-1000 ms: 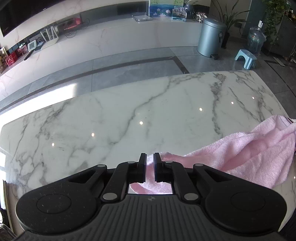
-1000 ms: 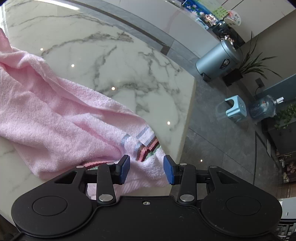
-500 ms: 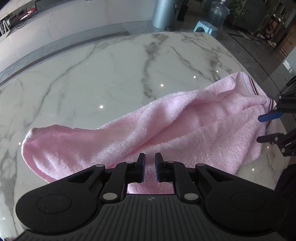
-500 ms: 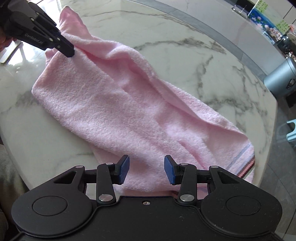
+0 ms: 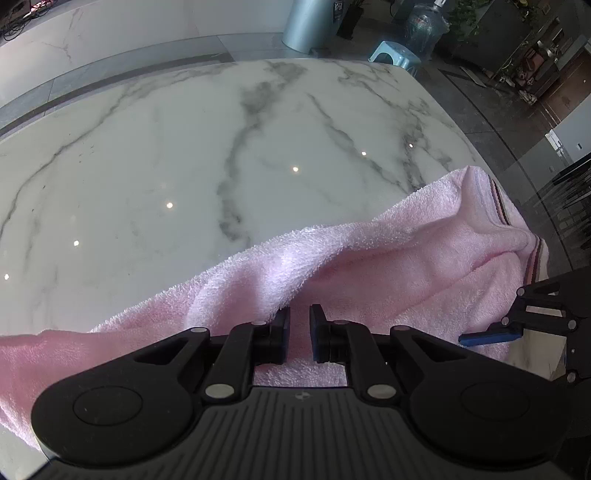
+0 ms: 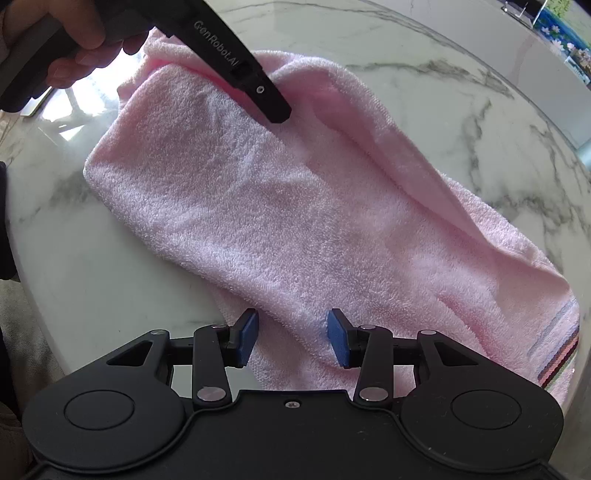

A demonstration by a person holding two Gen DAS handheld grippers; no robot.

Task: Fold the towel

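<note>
Surface: we see one white marble surface [image 5: 184, 155] with grey veins.
Beyond: one bin [image 5: 310, 22], one blue stool [image 5: 393, 55], one water jug [image 5: 424, 26] on the floor.
Towel: one pink towel [image 6: 295, 221], rumpled, lying along the near edge, striped end on our right.
Left tongs [image 5: 299, 332]: nearly together, a narrow gap showing, over the towel; we cannot tell if they pinch it.
Right tongs [image 6: 291, 338]: apart, over the towel's near edge.

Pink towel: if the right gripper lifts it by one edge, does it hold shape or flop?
Likely flops: the pink towel already lies in soft folds and ridges on the marble table. Its looped terry pile probably grips well between the right gripper pads. On that glossy marble it may slide and bunch when pushed.
</note>
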